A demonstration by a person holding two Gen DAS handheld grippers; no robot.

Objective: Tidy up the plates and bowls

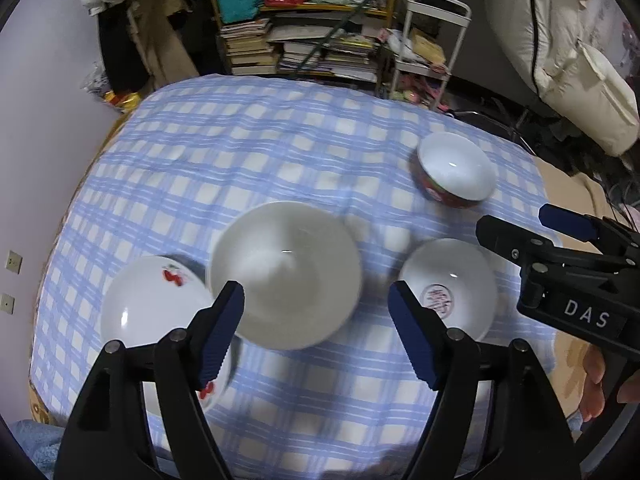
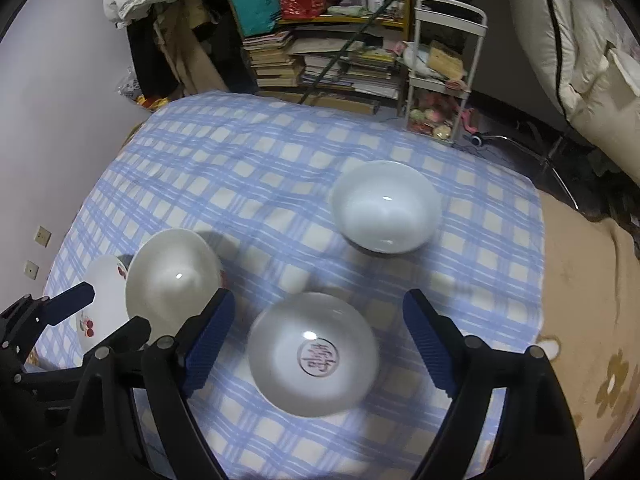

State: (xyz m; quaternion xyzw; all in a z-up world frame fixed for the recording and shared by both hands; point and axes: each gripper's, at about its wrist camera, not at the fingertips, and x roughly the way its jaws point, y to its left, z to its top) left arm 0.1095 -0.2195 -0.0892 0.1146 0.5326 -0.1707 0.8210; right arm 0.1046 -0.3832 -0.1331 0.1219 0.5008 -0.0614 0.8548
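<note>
1. Dishes sit on a checked cloth [image 1: 256,148]: four pieces, all upright and unstacked except at one edge.
2. Left gripper [image 1: 316,334] is released, jaws wide apart and holding nothing; it hovers above the cloth.
3. Grey plate [image 1: 286,274] lies just ahead of it, between the fingertips and slightly toward the left finger.
4. Cherry plate [image 1: 154,312] lies to the left of that gripper, partly behind its left finger; the grey plate's rim overlaps its near edge.
5. Stamped bowl [image 1: 448,288], with a red seal mark inside, sits just beyond the right finger of the left gripper.
6. Red-rimmed bowl [image 1: 456,170] stands farther ahead and to the right, well apart from the others.
7. Right gripper [image 2: 320,344] is also released, jaws spread wide and gripping nothing.
8. In the right wrist view the stamped bowl [image 2: 314,354] lies directly between its fingers, touching neither; the grey plate [image 2: 172,276] is to its left and the red-rimmed bowl [image 2: 386,206] ahead.
9. Both views are blurred around the dishes.
</note>
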